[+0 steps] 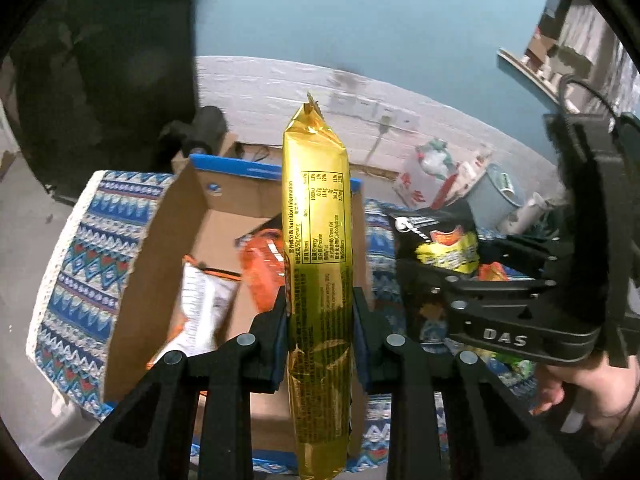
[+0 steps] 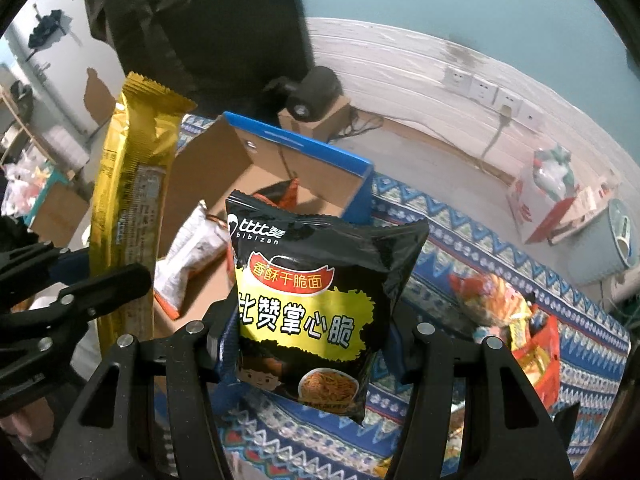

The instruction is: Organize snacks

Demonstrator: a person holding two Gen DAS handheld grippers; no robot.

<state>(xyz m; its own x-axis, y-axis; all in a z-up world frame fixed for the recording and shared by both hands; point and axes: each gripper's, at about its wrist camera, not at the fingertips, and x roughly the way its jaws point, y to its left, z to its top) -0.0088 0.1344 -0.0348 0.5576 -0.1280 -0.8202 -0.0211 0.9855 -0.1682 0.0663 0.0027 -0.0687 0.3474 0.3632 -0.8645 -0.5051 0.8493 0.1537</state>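
My left gripper [image 1: 320, 324] is shut on a long gold snack pack [image 1: 318, 216], held upright over an open cardboard box with a blue rim [image 1: 240, 170]. The box holds an orange packet [image 1: 262, 268] and a white packet [image 1: 202, 304]. My right gripper [image 2: 308, 344] is shut on a black and yellow noodle snack bag [image 2: 308, 300], above the patterned cloth just right of the box [image 2: 304, 148]. In the right wrist view the gold pack [image 2: 128, 200] and the left gripper [image 2: 80, 300] stand at the left. In the left wrist view the right gripper [image 1: 520, 320] and its black bag [image 1: 444, 240] show at right.
A blue patterned cloth [image 2: 500, 248] covers the table. Several loose snack packets [image 2: 508, 320] lie on it at the right. A red and white carton [image 2: 548, 200], a roll of tape [image 1: 500, 188] and wall sockets [image 2: 488, 92] are at the back. A dark chair back [image 2: 224, 20] rises behind the box.
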